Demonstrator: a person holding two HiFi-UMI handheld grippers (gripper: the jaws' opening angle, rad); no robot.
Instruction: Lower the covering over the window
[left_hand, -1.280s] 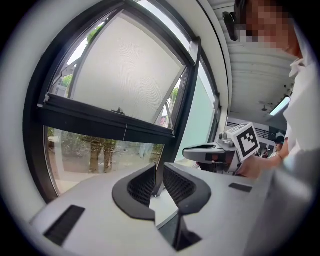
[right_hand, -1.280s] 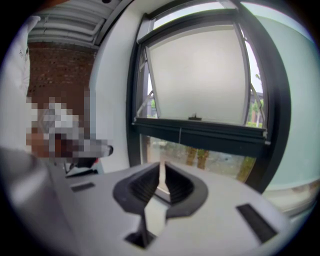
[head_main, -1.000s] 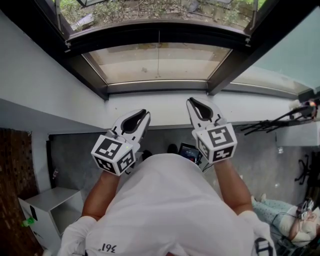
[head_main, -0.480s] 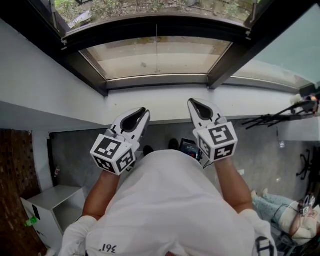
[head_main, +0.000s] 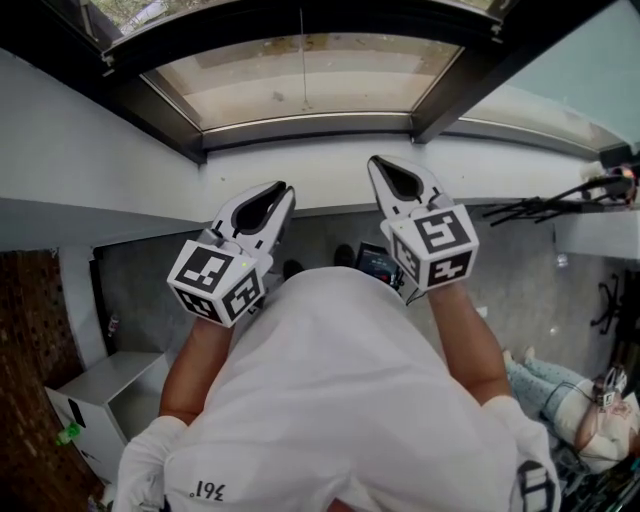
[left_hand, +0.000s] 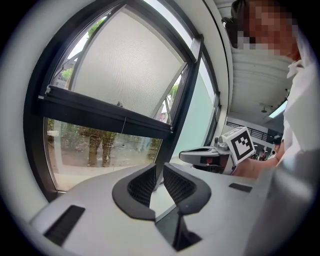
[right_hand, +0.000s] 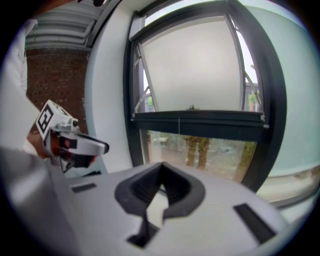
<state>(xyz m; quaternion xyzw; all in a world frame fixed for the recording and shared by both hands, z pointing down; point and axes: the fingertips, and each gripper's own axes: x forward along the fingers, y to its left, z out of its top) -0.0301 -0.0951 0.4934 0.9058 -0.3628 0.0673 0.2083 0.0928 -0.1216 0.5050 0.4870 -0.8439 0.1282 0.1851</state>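
A pale roller blind (left_hand: 130, 65) (right_hand: 192, 65) covers the upper part of the window. Its lower edge ends at a dark horizontal bar (left_hand: 105, 117) (right_hand: 200, 121). A thin cord (right_hand: 179, 127) hangs from that bar over the clear glass below. My left gripper (head_main: 278, 188) (left_hand: 160, 170) points at the window with a narrow gap between its pads and nothing in it. My right gripper (head_main: 380, 163) (right_hand: 161, 170) is level with it on the right, shut with its tips together and empty. Both stay short of the white sill (head_main: 300, 180) and touch nothing.
A dark window post (left_hand: 182, 105) separates this pane from a pale green pane (head_main: 570, 90) on the right. A white cabinet (head_main: 95, 385) and a brick wall (head_main: 30, 330) stand lower left. A black rack (head_main: 560, 205) juts in at right, with a person (head_main: 590, 420) on the floor.
The head view has tipped, so the window has slid toward the top edge. Both grippers keep their spots side by side in front of the sill.
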